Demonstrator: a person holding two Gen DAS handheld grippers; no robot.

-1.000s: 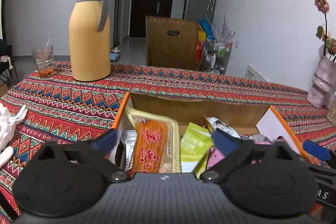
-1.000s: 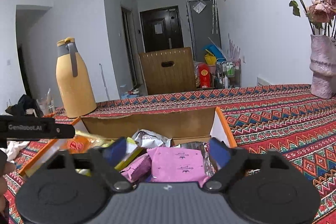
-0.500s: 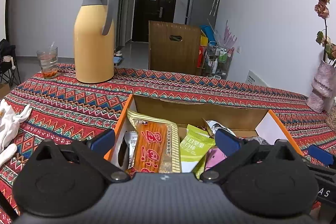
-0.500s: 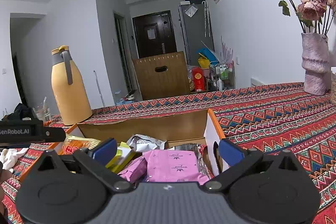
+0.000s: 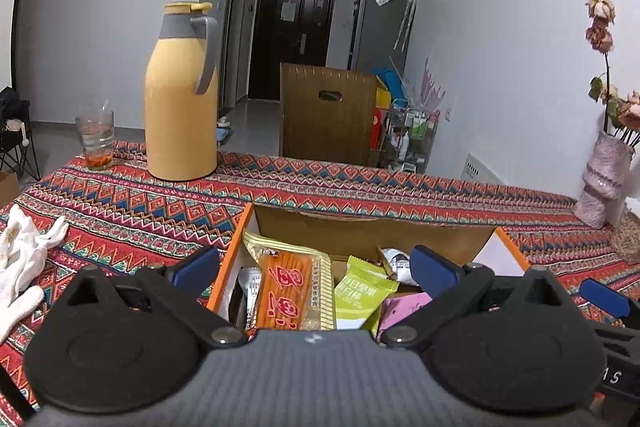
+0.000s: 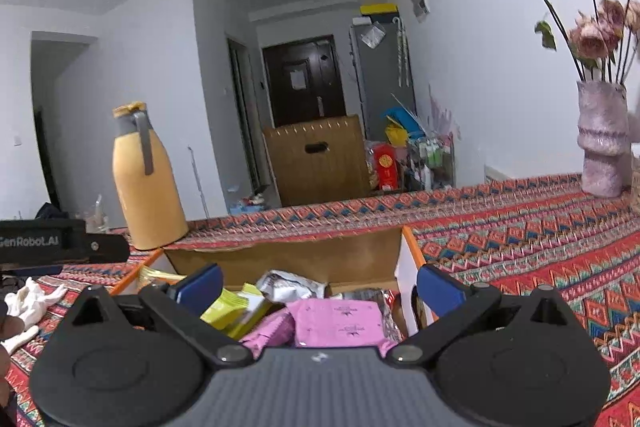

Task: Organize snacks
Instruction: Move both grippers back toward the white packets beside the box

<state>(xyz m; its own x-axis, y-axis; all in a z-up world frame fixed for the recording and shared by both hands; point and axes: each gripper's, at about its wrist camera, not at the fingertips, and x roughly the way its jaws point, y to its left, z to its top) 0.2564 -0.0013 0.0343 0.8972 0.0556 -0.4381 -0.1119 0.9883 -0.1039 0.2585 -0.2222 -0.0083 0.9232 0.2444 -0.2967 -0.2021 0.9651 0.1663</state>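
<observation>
An open cardboard box (image 5: 360,231) with orange edges sits on the patterned tablecloth and holds several snack packs. In the left wrist view an orange-striped pack (image 5: 286,291) lies beside a green pack (image 5: 360,293) and a pink pack (image 5: 402,309). My left gripper (image 5: 316,263) hangs open above the box's near left part, holding nothing. In the right wrist view the box (image 6: 288,259) shows a pink pack (image 6: 340,321), a green pack (image 6: 236,309) and a silver wrapper (image 6: 290,285). My right gripper (image 6: 318,283) is open over them, empty.
A tall yellow thermos (image 5: 182,95) and a glass (image 5: 95,141) stand at the table's far left. White gloves (image 5: 24,259) lie at the left edge. A pink vase of dried roses (image 6: 602,139) stands far right. A wooden chair back (image 5: 328,115) rises behind the table.
Both grippers have risen and pulled back from the box, so the packs sit lower in view. Both stay open and empty.
</observation>
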